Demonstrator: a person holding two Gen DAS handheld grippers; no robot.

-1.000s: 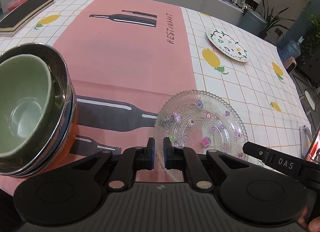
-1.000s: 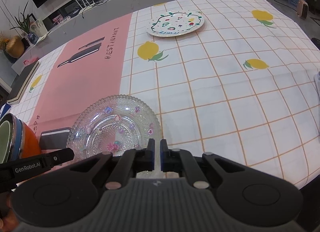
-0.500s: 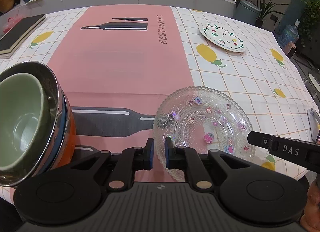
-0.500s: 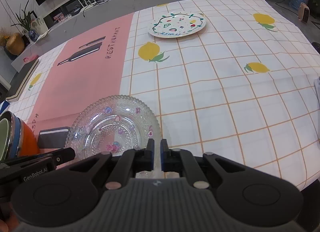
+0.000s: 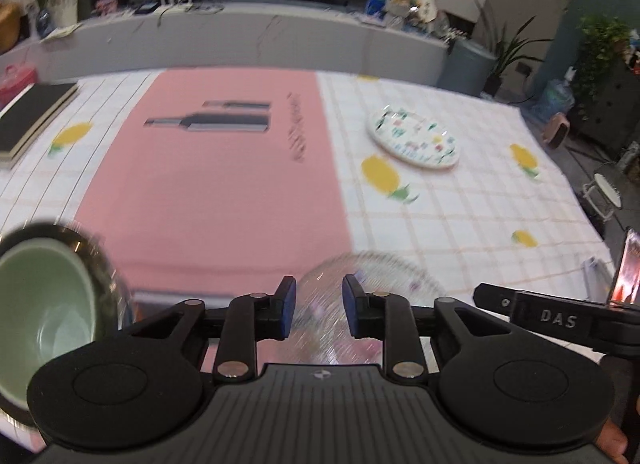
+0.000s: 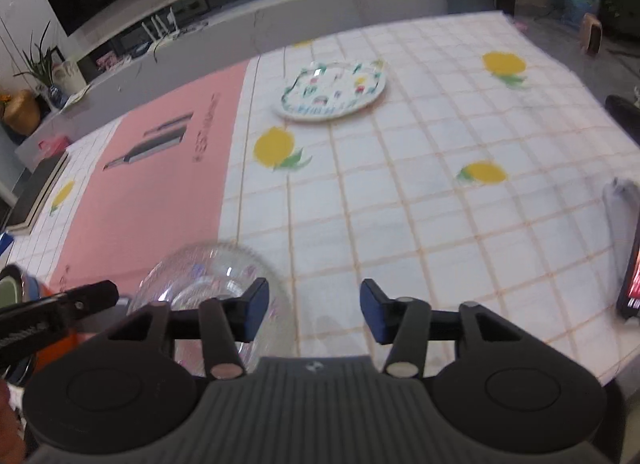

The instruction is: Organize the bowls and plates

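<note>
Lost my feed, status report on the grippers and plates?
Left gripper and right gripper: jaws just opened, empty. Glass plate released on tablecloth. Patterned plate far side, path clear.

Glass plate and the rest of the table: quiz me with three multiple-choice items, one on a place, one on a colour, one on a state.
1. Where does the floral plate lie?
A. On the pink panel
B. On the white checked part of the tablecloth
C. Stacked on the bowls

2. What colour is the innermost bowl of the stack?
A. Pale green
B. Red
C. White

3. How does the right gripper stand?
A. Shut on the glass plate
B. Shut on nothing
C. Open, nothing between its pads

Answers: 1 B, checks and lemons surround it; 2 A, its inside shows green; 3 C, bare cloth shows in the gap, the jaws having just been opening.
</note>
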